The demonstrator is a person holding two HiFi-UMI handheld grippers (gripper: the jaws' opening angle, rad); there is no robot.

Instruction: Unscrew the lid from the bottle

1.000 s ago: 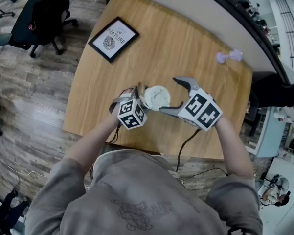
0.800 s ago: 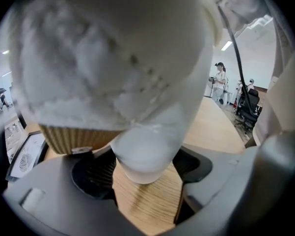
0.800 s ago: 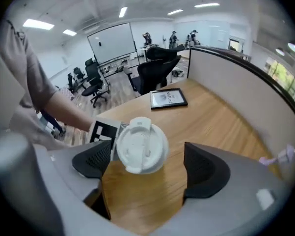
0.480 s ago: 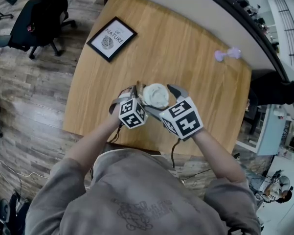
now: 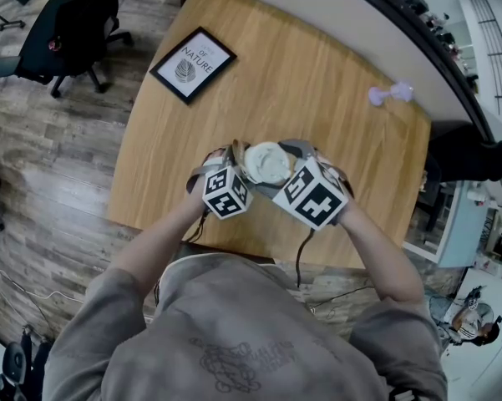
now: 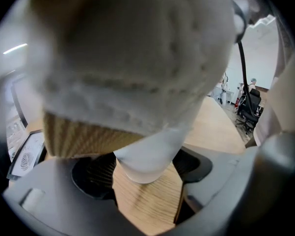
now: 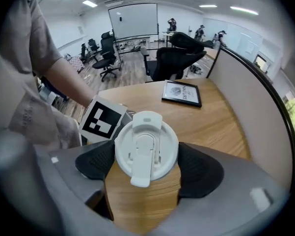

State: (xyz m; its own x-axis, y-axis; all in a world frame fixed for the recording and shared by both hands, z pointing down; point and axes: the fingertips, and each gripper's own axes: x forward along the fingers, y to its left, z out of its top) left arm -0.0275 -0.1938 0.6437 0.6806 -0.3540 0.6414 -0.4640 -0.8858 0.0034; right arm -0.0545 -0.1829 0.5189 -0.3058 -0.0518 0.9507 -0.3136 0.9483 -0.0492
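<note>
A bottle [image 6: 143, 154] with a white body and a tan ribbed sleeve [image 6: 83, 137] stands upright near the table's front edge. My left gripper [image 6: 142, 176] is shut on its body, the pads gripping both sides. Its round white lid [image 5: 267, 164] with a flip tab fills the middle of the right gripper view [image 7: 146, 144]. My right gripper [image 7: 146, 167] points steeply down over it. Its jaws have just been closing, and both black pads [image 7: 95, 160] now touch the lid's rim on either side.
A black-framed picture [image 5: 194, 66] lies at the far left of the wooden table [image 5: 317, 82]. A small purple object [image 5: 391, 95] sits at the far right by the partition. A black office chair [image 5: 71, 27] stands on the floor to the left.
My right gripper has moved left and down from beside the bottle to over the lid, and its jaws have closed in around it. The left gripper and bottle have stayed still.
</note>
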